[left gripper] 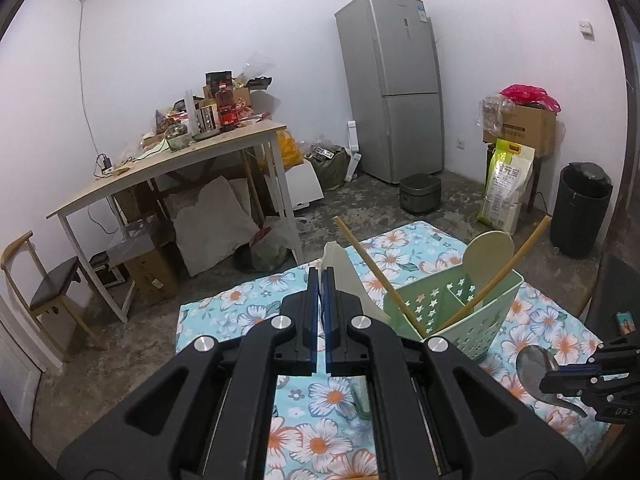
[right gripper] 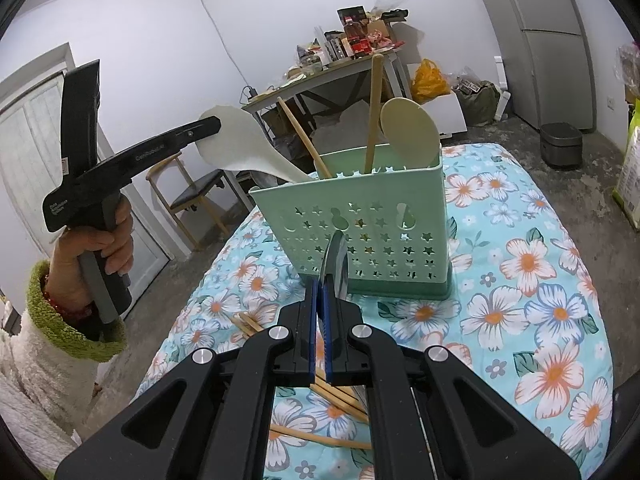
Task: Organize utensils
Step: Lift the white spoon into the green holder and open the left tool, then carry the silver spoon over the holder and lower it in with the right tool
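Observation:
My left gripper (left gripper: 320, 276) is shut on a white rice paddle (left gripper: 345, 272). In the right wrist view the left gripper (right gripper: 212, 124) pinches the white paddle (right gripper: 240, 144) by its blade, handle slanting down to the rim of the green star-punched utensil holder (right gripper: 360, 220). The holder (left gripper: 460, 316) stands upright with two chopsticks (left gripper: 372, 268) and a cream paddle (left gripper: 490, 256) in it. Near the holder's front, my right gripper (right gripper: 322, 280) is shut on a metal spoon (right gripper: 337, 258). The right gripper (left gripper: 552, 378) and its spoon (left gripper: 532, 364) also show at the left wrist view's right edge.
A floral cloth (right gripper: 520, 280) covers the work surface. Several loose chopsticks (right gripper: 340, 396) lie on it under my right gripper. Beyond are a cluttered table (left gripper: 180, 160), a chair (left gripper: 48, 288), a fridge (left gripper: 396, 92), a rice cooker (left gripper: 420, 192) and a black bin (left gripper: 580, 208).

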Tool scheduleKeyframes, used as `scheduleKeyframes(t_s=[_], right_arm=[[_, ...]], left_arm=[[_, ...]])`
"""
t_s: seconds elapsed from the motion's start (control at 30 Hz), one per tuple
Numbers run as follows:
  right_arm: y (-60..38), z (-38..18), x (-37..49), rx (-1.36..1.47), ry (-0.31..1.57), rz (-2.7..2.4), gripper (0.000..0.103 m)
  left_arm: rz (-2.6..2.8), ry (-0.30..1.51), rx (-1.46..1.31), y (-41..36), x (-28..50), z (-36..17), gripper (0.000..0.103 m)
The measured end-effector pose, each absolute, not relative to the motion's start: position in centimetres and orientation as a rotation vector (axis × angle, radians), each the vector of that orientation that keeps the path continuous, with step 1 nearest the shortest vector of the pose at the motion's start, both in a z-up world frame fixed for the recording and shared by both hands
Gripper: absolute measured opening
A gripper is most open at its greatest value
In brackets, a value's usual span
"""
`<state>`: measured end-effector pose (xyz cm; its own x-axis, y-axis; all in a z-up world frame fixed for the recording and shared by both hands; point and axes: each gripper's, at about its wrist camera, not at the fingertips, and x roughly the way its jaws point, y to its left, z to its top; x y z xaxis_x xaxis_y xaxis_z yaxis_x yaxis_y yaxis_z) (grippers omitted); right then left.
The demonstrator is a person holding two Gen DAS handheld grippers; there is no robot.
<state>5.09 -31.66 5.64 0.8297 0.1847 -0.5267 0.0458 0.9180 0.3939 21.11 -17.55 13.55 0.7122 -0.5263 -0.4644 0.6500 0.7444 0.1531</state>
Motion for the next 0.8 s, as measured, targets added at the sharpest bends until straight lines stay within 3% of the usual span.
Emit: scheduleKeyframes(t_s=[0.23,0.37,0.8], right_arm=[[-31.7,5.4,5.1,0.415,0.599,0.077,0.003],[-31.9,5.4,5.0,0.419,0.597,0.070,0.003],[-32.8,6.3,4.7,0.429,0.564,0.047,0.003]], left_arm=[[-0.769,0.473,0.255,-18.0,21.6,12.7,0.005],[-0.790,0.471,0.202,-17.6,21.6,12.7,0.027],[-0.804,0.483,0.072,-14.2,20.3,12.4,0.050]])
